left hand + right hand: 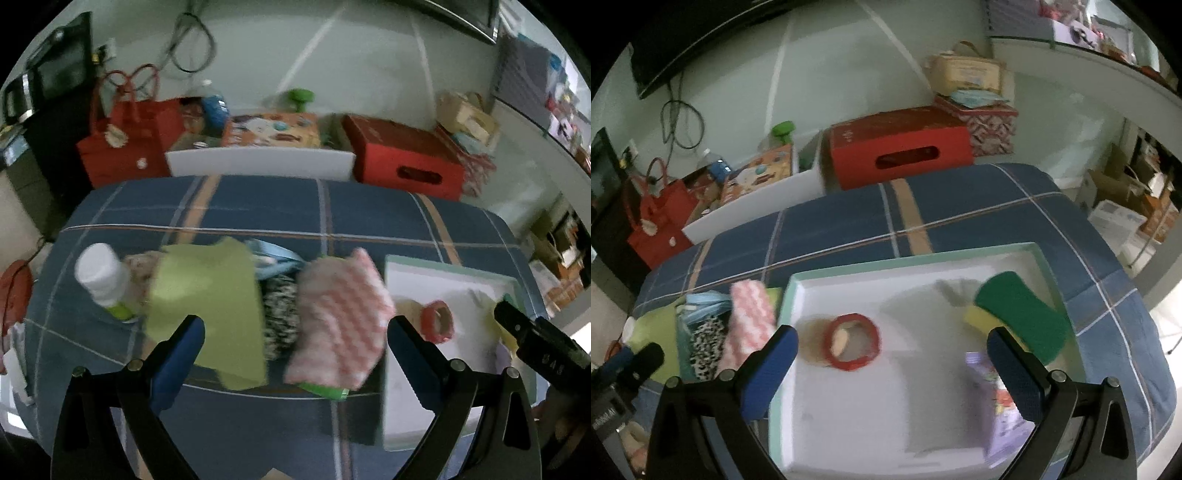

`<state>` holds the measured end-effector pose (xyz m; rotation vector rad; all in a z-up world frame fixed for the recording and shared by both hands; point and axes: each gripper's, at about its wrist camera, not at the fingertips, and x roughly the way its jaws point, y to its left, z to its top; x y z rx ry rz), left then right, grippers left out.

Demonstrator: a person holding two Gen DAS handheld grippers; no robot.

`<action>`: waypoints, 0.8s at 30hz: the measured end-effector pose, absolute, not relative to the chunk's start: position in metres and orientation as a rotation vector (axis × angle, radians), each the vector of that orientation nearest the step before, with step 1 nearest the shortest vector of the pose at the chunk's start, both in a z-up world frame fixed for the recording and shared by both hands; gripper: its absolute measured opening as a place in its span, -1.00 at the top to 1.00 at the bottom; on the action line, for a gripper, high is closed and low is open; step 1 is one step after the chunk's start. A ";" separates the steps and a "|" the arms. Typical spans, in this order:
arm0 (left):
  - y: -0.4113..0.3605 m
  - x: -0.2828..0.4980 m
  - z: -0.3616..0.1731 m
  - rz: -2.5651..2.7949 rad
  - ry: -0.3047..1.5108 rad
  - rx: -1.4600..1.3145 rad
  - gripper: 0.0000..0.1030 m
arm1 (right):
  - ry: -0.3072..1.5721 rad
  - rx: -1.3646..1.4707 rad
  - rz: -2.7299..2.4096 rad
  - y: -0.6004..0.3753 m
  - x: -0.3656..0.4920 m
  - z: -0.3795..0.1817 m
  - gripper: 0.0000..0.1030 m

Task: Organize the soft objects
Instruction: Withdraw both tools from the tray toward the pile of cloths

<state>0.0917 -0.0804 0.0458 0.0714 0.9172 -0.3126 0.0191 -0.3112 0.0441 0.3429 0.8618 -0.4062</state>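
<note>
My left gripper [295, 332] is open and empty, held above a lime green cloth [210, 310], a leopard-print cloth [279, 317] and a pink checked cloth [340, 317] on the blue plaid table. My right gripper [892, 345] is open and empty above the white tray [923, 424]. In the tray lie a green and yellow sponge [1021, 317], a red tape roll [854, 341] and a purple packet [1001, 417]. The pink cloth [750, 317] and leopard cloth [707, 343] lie left of the tray. The right gripper's tip shows in the left wrist view [532, 332].
A white bottle [105, 280] lies left of the green cloth. A light blue mask [701, 302] sits behind the leopard cloth. Red boxes [901, 147], a red bag [122, 147] and a white board [258, 162] stand beyond the table's far edge.
</note>
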 end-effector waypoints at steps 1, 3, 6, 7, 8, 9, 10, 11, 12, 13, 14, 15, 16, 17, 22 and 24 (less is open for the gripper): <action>-0.072 0.093 0.048 -0.296 0.910 0.062 -0.93 | 0.861 0.341 -0.396 -0.308 0.021 0.044 -1.00; -0.057 0.095 0.049 -0.269 0.904 0.042 -0.93 | 0.860 0.331 -0.366 -0.299 0.026 0.044 -1.00; -0.036 0.099 0.048 -0.225 0.904 0.008 -0.93 | 0.855 0.342 -0.297 -0.284 0.032 0.043 -1.00; -0.029 0.101 0.047 -0.210 0.906 -0.003 -0.93 | 0.853 0.344 -0.270 -0.278 0.034 0.042 -1.00; -0.022 0.103 0.046 -0.195 0.908 -0.014 -0.93 | 0.850 0.339 -0.248 -0.271 0.037 0.041 -1.00; -0.016 0.105 0.045 -0.181 0.910 -0.023 -0.93 | 0.849 0.331 -0.234 -0.266 0.039 0.041 -1.00; -0.012 0.106 0.044 -0.172 0.911 -0.030 -0.93 | 0.847 0.315 -0.218 -0.258 0.041 0.041 -1.00; -0.006 0.108 0.043 -0.161 0.913 -0.044 -0.93 | 0.846 0.306 -0.209 -0.253 0.043 0.041 -1.00; -0.003 0.109 0.042 -0.157 0.914 -0.051 -0.93 | 0.847 0.296 -0.195 -0.246 0.046 0.040 -1.00; 0.001 0.109 0.041 -0.154 0.916 -0.065 -0.93 | 0.849 0.292 -0.184 -0.241 0.048 0.038 -1.00; 0.005 0.110 0.040 -0.153 0.917 -0.078 -0.93 | 0.853 0.290 -0.171 -0.236 0.052 0.036 -1.00; 0.009 0.112 0.039 -0.154 0.918 -0.094 -0.93 | 0.855 0.288 -0.154 -0.231 0.054 0.035 -1.00; 0.011 0.111 0.038 -0.154 0.918 -0.101 -0.93 | 0.855 0.286 -0.138 -0.226 0.056 0.033 -1.00; 0.013 0.112 0.037 -0.153 0.917 -0.105 -0.93 | 0.856 0.282 -0.126 -0.221 0.058 0.032 -1.00; 0.022 0.116 0.031 -0.153 0.925 -0.126 -0.93 | 0.871 0.247 -0.101 -0.204 0.068 0.022 -1.00; 0.024 0.118 0.028 -0.156 0.928 -0.136 -0.93 | 0.877 0.245 -0.102 -0.201 0.070 0.017 -1.00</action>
